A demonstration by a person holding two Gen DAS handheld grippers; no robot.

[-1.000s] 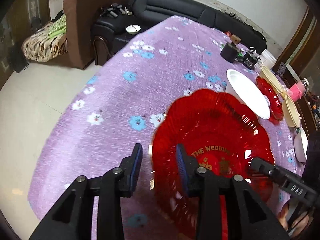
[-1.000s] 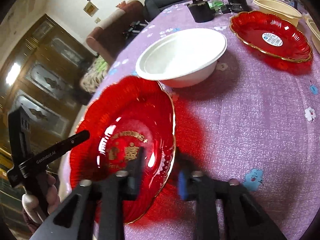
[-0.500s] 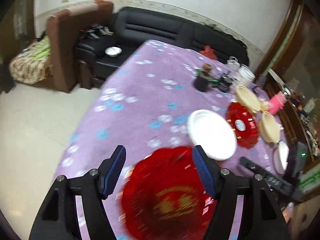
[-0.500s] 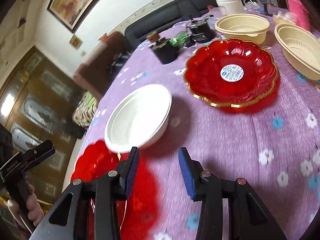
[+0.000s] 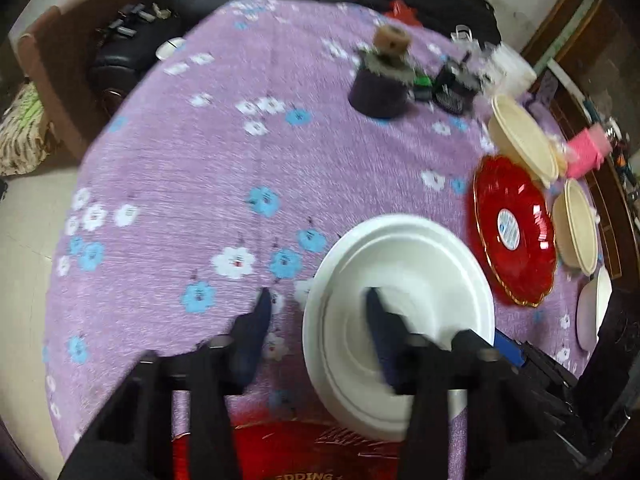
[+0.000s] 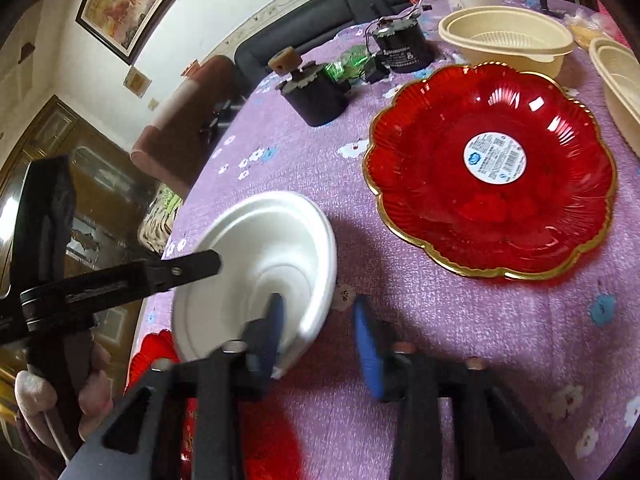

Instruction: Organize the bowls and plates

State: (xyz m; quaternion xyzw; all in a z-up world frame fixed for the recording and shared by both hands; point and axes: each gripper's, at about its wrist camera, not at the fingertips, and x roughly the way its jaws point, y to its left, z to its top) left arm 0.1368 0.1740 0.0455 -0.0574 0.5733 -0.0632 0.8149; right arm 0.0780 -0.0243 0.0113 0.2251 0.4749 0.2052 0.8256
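White bowl [image 6: 264, 264] rim sits between both parted tongs, left [image 5: 316, 312] and right [image 6: 318, 320], neither clamped.

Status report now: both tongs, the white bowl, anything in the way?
Left tongs open, straddling white bowl rim. Right tongs open over its near rim. Red plate beside it, apart; second red plate at near edge.

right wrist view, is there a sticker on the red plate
Yes, a round white barcode sticker sits at the centre of the red plate.
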